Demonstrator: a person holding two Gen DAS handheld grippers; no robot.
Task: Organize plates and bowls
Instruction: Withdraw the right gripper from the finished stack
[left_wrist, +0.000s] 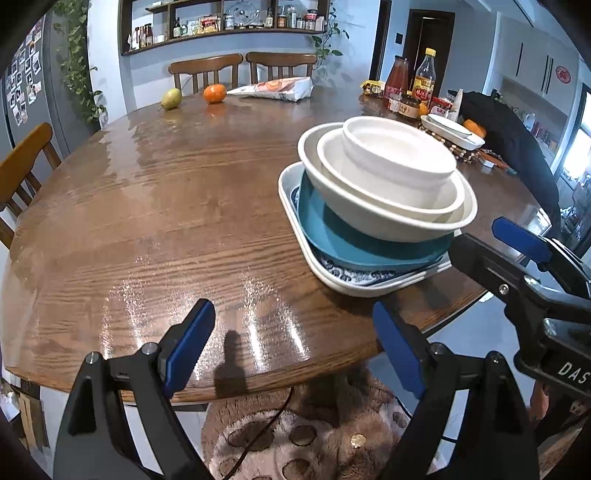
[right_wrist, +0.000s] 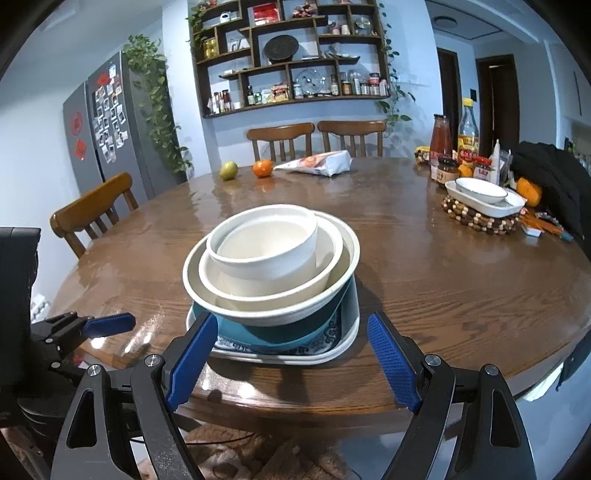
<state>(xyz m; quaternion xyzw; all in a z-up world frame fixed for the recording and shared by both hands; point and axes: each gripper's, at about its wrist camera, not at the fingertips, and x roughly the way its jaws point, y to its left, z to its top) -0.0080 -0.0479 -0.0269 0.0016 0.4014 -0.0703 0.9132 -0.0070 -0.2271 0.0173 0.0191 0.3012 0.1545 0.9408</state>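
Observation:
A stack of dishes stands near the front edge of the round wooden table (left_wrist: 147, 206): three nested white bowls (left_wrist: 388, 173) on a teal bowl (left_wrist: 332, 236), on a blue-patterned plate in a white rectangular tray (left_wrist: 354, 288). The stack also shows in the right wrist view (right_wrist: 273, 266). My left gripper (left_wrist: 295, 350) is open and empty at the table's edge, left of the stack. My right gripper (right_wrist: 291, 354) is open, its fingers either side of the tray's near edge without touching it; it also shows in the left wrist view (left_wrist: 491, 240).
At the far right, a white bowl in a white dish (right_wrist: 484, 195) sits on a beaded trivet, beside bottles and jars (right_wrist: 458, 147) and a black bag (right_wrist: 554, 184). A pear (right_wrist: 228, 170), an orange (right_wrist: 263, 168) and a snack bag (right_wrist: 317, 162) lie at the back. Chairs surround the table.

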